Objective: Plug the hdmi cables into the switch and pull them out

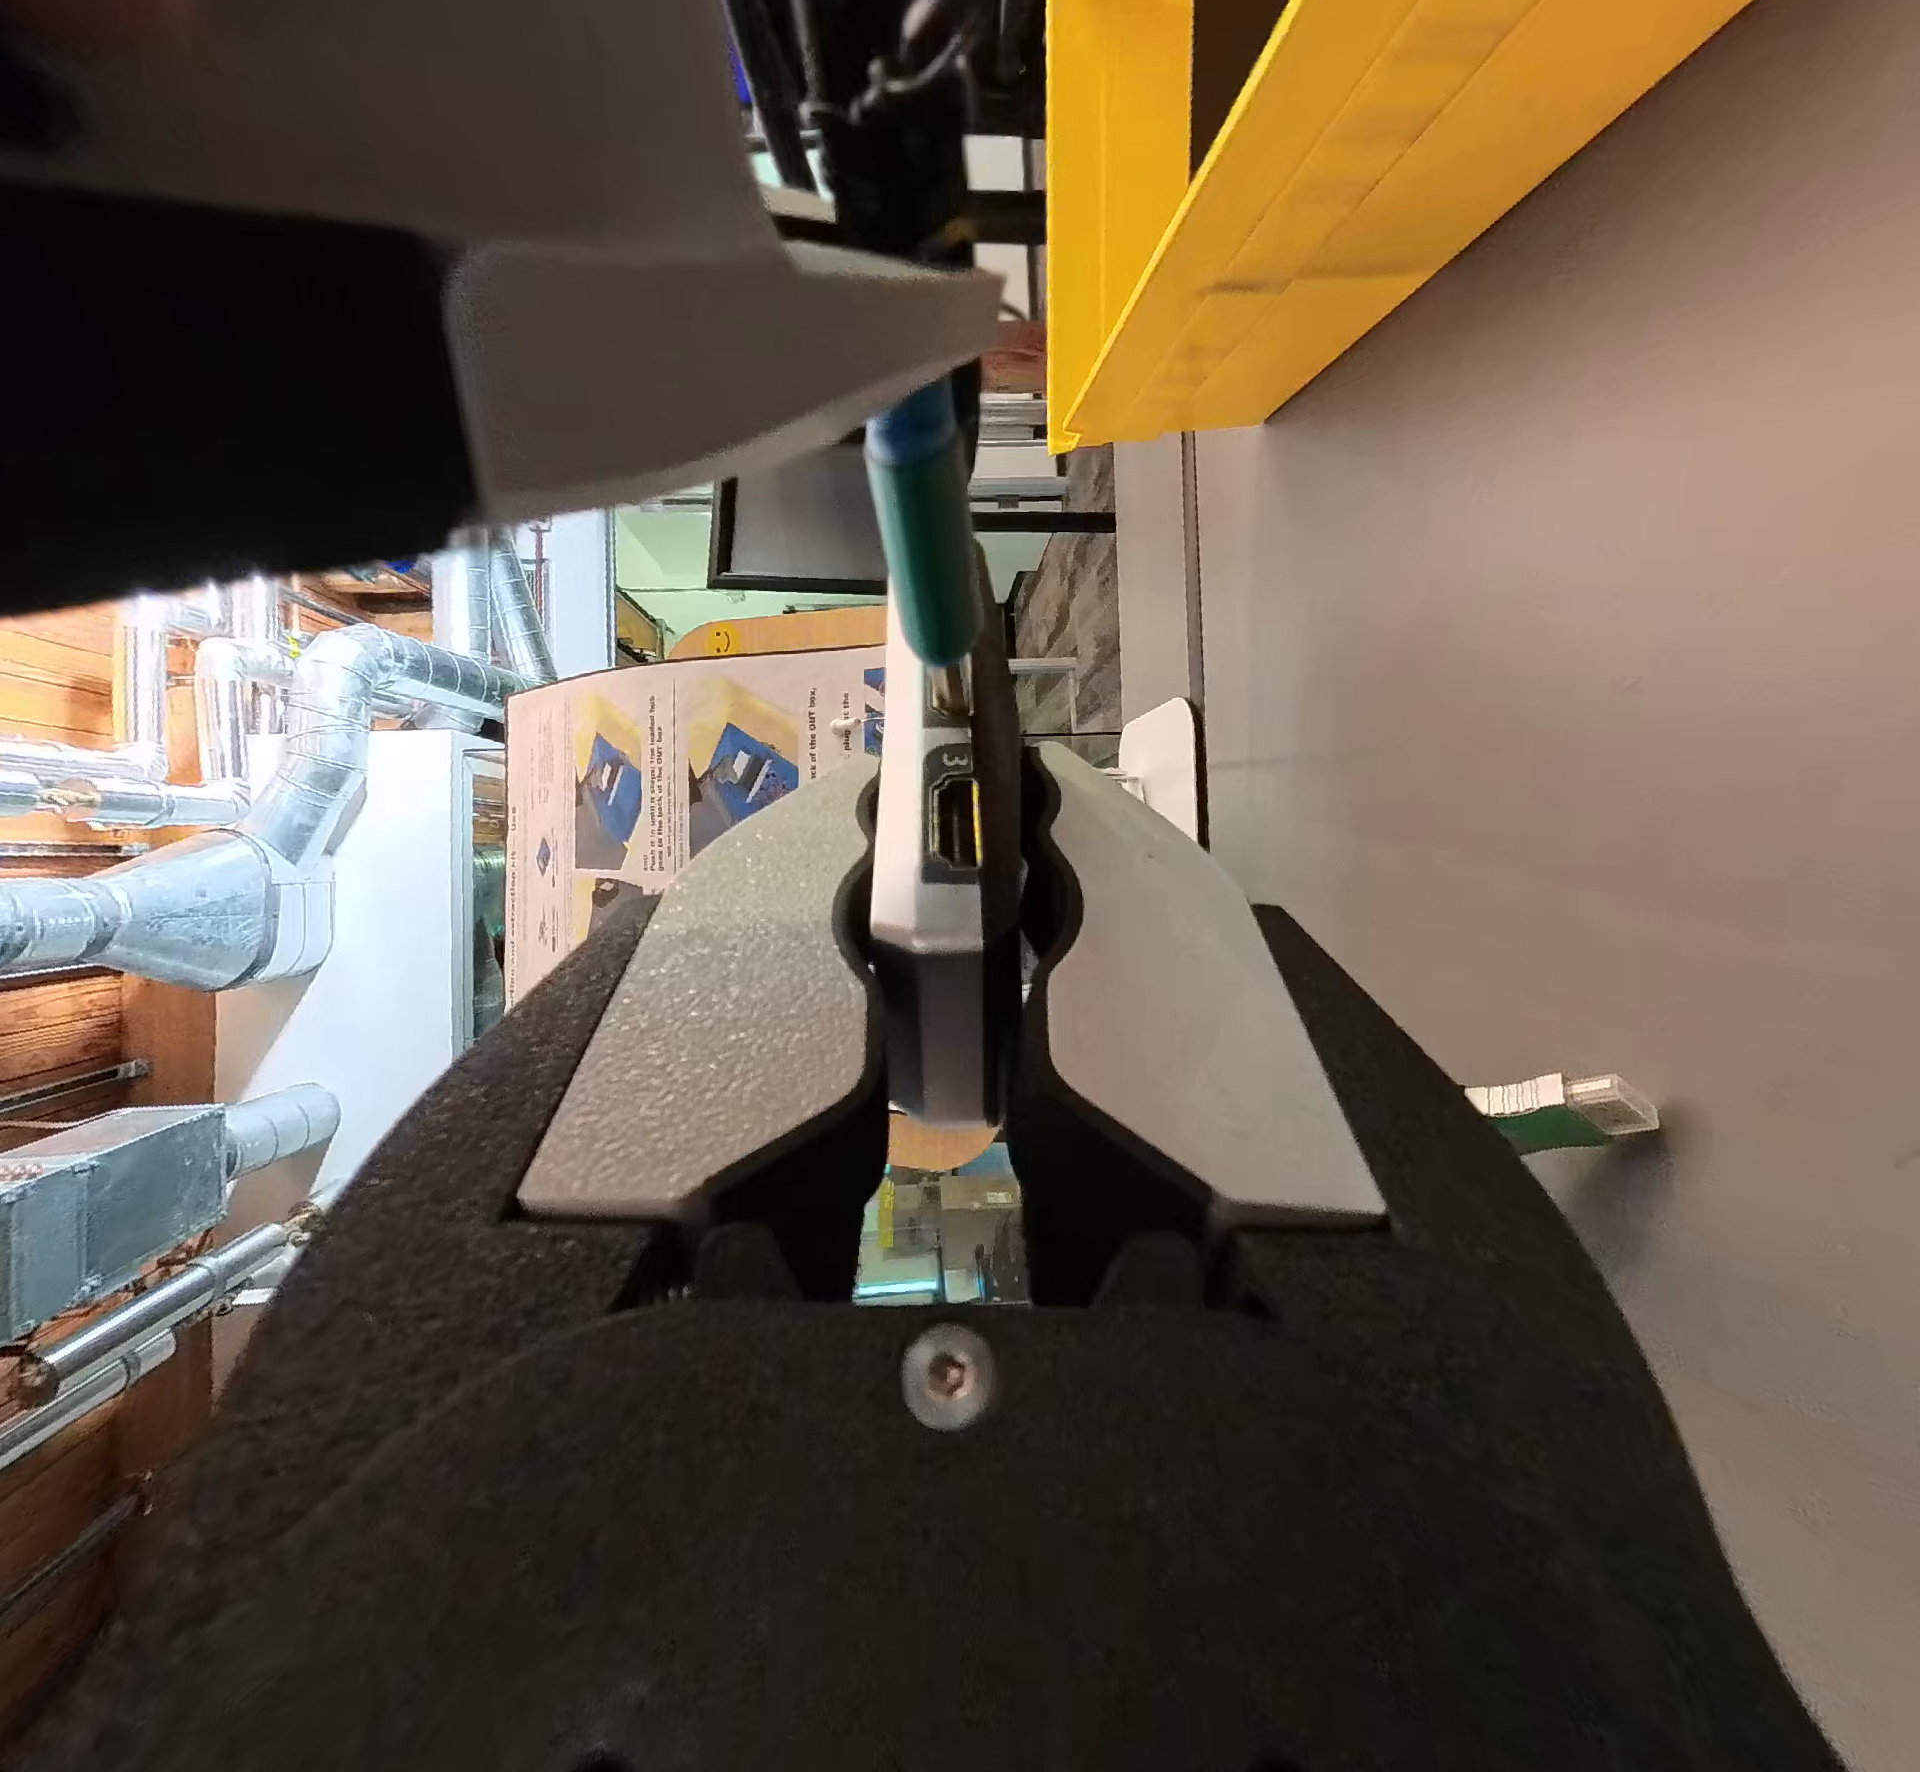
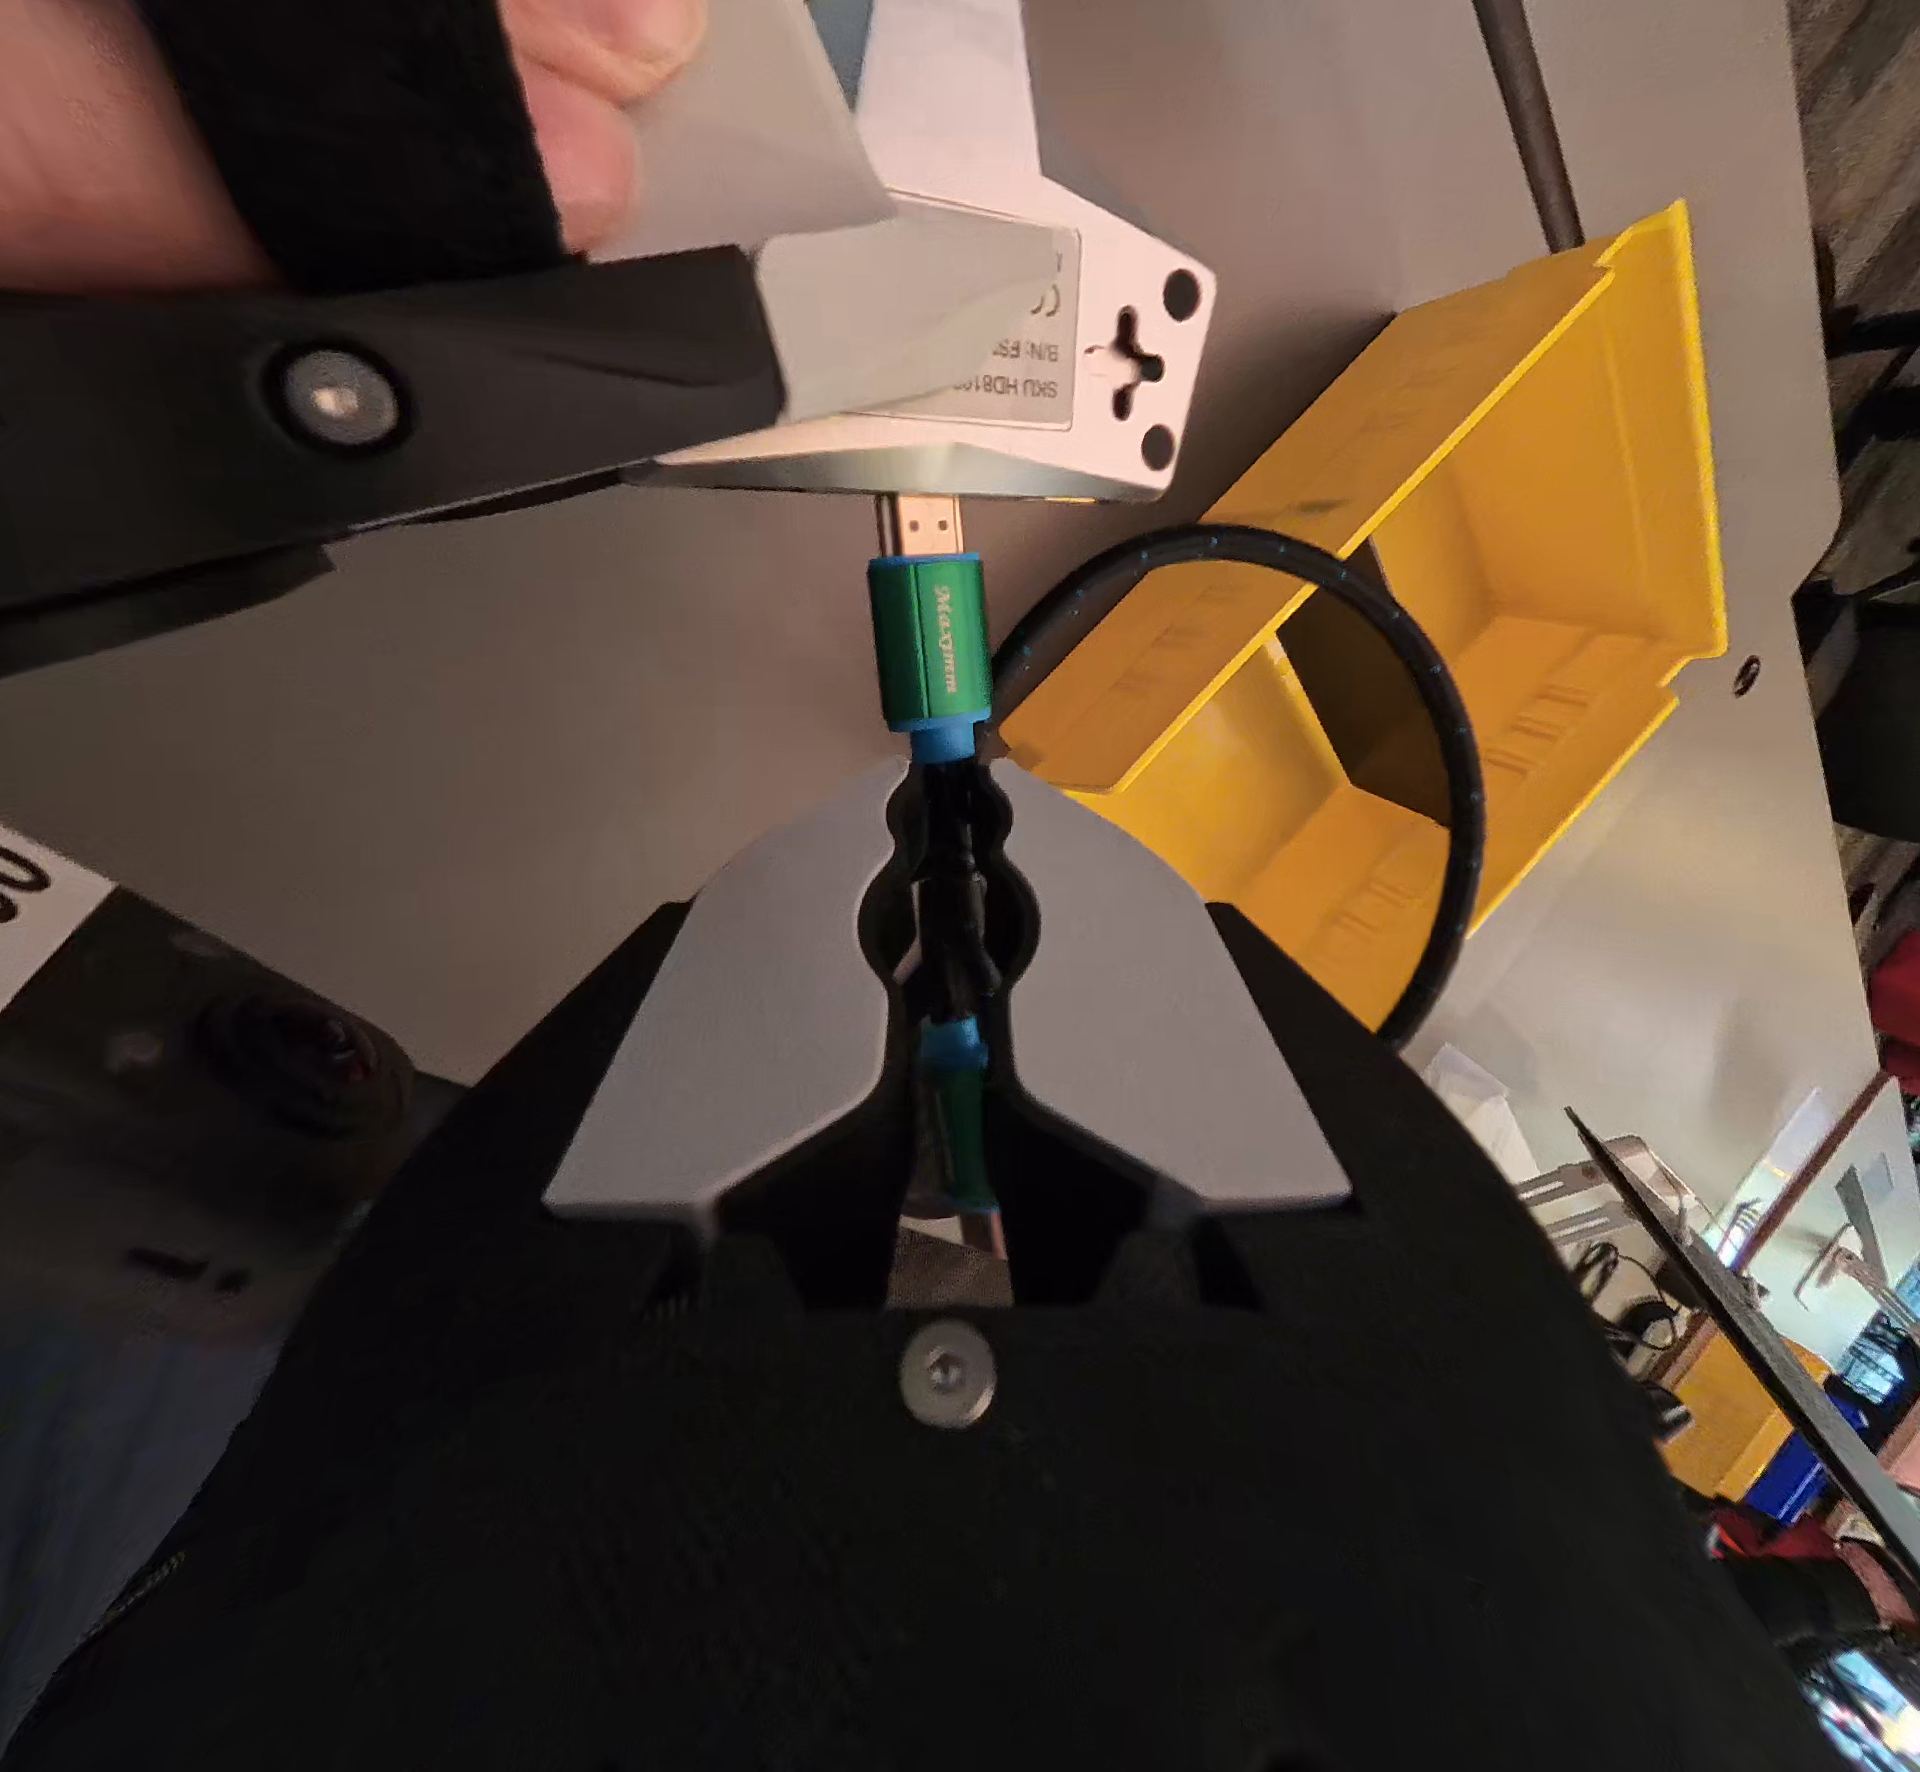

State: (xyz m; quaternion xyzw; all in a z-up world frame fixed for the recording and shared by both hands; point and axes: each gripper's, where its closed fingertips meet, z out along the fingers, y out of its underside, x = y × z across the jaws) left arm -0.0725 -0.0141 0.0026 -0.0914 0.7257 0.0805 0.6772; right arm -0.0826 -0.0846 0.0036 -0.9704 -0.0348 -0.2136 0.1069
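In the left wrist view, the switch [image 1: 930,933] is clamped at frame centre by the left gripper [image 1: 940,849], an empty port facing out. In the right wrist view, the cable [image 2: 961,901] is pinched behind the green plug [image 2: 928,642] by the right gripper [image 2: 951,787]; the tip should be kept square to the socket.

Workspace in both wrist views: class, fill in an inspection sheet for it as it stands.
Surface: grey table, mostly bare.
Job's things: white HDMI switch; green plug, metal tip partly in a port.
Clutter: yellow bin; loose network plug.
Grippers: left claw shut on the switch; right claw shut on the cable.
Cables: black HDMI cable loops over the bin.
Surroundings: silver ducts, poster.
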